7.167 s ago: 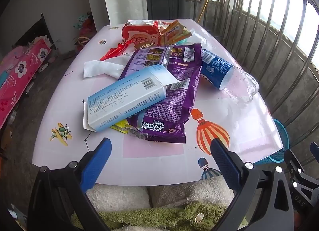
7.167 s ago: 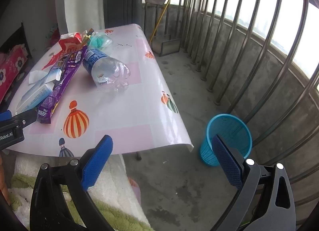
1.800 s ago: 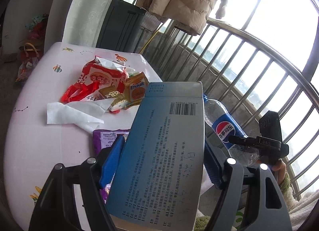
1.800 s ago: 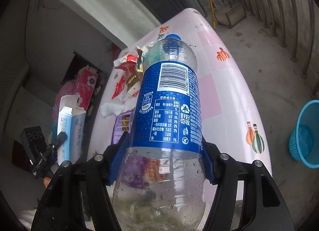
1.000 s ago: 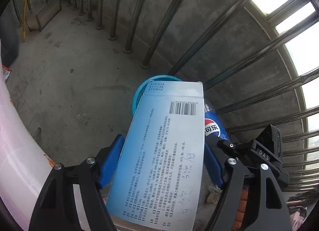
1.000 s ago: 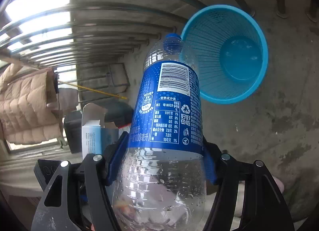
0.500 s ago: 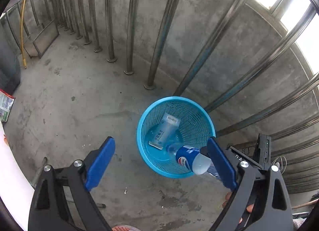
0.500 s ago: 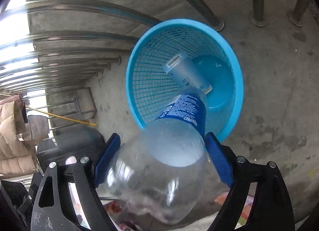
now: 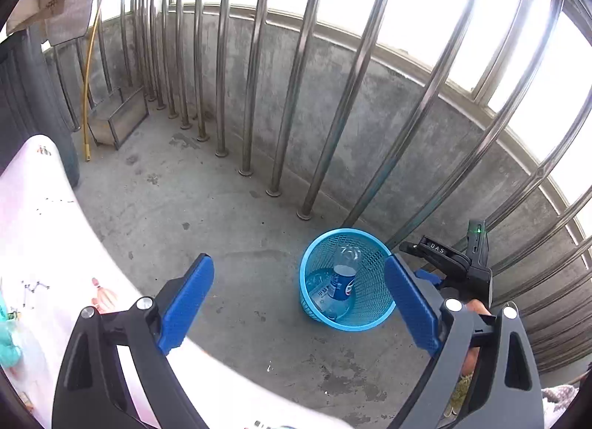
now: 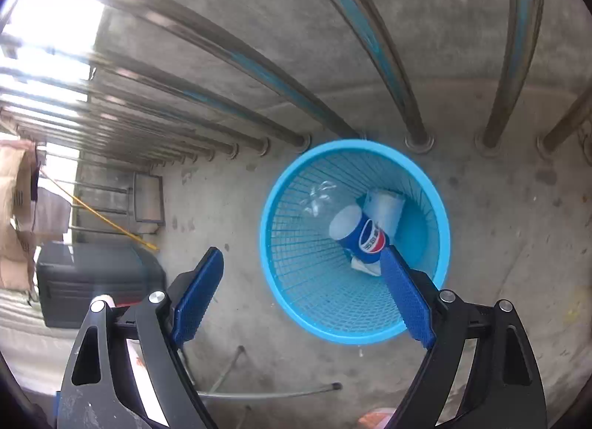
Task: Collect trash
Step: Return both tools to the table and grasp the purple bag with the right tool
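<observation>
blue bin (image 10: 285, 273) on the concrete floor by the railing, soda bottle (image 10: 357, 233) and box (image 10: 384, 208) inside, left gripper (image 9: 299, 308) and right gripper (image 10: 303, 294) both spread wide, nothing in them

Empty, wide-open right tongs (image 10: 301, 294) above blue basket (image 10: 275, 255) holding bottle (image 10: 360, 234).

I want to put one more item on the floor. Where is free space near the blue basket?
The concrete floor between the table edge and the blue mesh basket is bare. It is crowded behind the basket, close to the steel railing bars, and inside it, where the Pepsi bottle and the box lie.
</observation>
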Tool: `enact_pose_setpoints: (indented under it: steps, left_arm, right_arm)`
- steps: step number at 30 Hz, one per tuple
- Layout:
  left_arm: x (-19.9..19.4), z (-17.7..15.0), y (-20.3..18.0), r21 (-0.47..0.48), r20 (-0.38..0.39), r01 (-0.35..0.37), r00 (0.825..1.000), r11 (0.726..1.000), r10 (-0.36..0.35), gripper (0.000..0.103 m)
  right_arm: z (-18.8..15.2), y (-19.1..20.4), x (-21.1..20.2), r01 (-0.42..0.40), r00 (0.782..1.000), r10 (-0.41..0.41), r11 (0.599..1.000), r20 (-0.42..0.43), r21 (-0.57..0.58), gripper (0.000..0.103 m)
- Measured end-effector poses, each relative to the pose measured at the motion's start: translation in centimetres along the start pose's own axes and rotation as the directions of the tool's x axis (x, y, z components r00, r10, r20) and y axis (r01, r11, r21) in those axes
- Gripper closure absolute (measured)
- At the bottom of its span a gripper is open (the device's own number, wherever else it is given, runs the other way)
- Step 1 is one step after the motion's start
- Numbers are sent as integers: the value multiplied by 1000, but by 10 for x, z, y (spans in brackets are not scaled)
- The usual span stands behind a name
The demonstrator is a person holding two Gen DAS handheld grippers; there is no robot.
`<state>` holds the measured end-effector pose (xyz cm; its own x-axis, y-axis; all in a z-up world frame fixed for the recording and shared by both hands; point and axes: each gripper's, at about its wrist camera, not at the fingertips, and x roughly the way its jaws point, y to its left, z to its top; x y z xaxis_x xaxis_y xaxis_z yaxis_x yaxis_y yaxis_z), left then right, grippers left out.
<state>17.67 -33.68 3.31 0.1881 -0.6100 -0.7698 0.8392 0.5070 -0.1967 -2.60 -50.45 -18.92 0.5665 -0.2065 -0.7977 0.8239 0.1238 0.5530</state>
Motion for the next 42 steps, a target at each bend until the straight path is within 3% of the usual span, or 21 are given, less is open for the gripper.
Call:
enact_pose_setpoints:
  steps: [4,8,12,15,19,22,24,25,29,31,34,37,41,42]
  left_arm:
    - [-65,-24,45,-78,24,30,999,996,-28,12]
    - [-140,-63,83,-113,111,-23,993,993,36,11]
    - [-213,-120,114,-204,194,-98,971,974,138,6]
    - [-260,-173,137,-315,239,-134,947,940,215,6]
    - [-303,-248,155,-434,256,-183,914,882,315,6]
    - [-314,-294,159,-494,236,-192,909,848,344,6]
    - [-316,-322,161,-527,226,-190,909,829,351,6]
    - [-314,-334,161,-539,222,-187,909,821,353,8]
    - [-296,-364,162,-582,193,-169,921,795,338,25]
    - [-279,-370,164,-600,155,-173,933,781,326,40]
    - [-258,-378,170,-612,100,-198,941,765,324,59]
    - [-243,-379,176,-612,77,-199,948,765,309,75]
    - [-230,-386,185,-642,55,-174,961,747,271,89]
    - [-228,-388,186,-645,54,-170,962,745,267,91]
  right_arm:
    - [-26,45,-41,39,995,-21,982,98,-183,17]
    - [-62,87,-82,-31,984,87,941,153,-336,14]
    - [-102,132,-113,-181,968,245,829,53,-529,14]
    - [-135,165,-125,-308,943,320,729,-94,-612,14]
    - [-193,200,-131,-487,873,338,594,-351,-640,19]
    - [-244,215,-127,-580,809,271,511,-522,-634,25]
    - [-278,221,-125,-637,752,216,480,-623,-603,32]
    - [-292,222,-119,-659,723,183,471,-666,-586,35]
    - [-340,225,-109,-683,650,67,489,-757,-543,48]
    - [-354,226,-105,-686,620,35,510,-784,-520,52]
    - [-368,221,-104,-669,615,4,531,-788,-520,53]
    - [-373,221,-95,-663,589,-16,562,-808,-494,55]
    - [-380,222,-83,-656,565,-32,589,-825,-472,62]
    - [-383,222,-80,-658,552,-35,594,-833,-462,67]
